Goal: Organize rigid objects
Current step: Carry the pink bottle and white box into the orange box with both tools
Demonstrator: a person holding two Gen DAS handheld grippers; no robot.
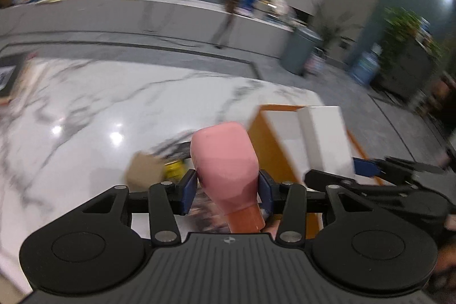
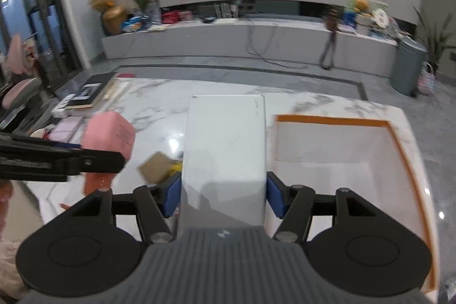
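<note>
My left gripper (image 1: 227, 191) is shut on a pink bottle (image 1: 225, 161) with a darker pink cap, held above the marble table (image 1: 99, 110). My right gripper (image 2: 223, 194) is shut on a white rectangular box (image 2: 225, 144), held above the table just left of the orange-rimmed white bin (image 2: 333, 120). In the left wrist view the white box (image 1: 325, 138) and right gripper sit to the right, over the bin (image 1: 270, 150). In the right wrist view the pink bottle (image 2: 109, 134) and left gripper show at the left.
A small brown cardboard box (image 2: 155, 165) and a yellow object (image 2: 176, 167) lie on the table between the grippers. Books and papers (image 2: 85, 96) are stacked at the table's far left. A grey trash can (image 2: 407, 66) stands on the floor at the right.
</note>
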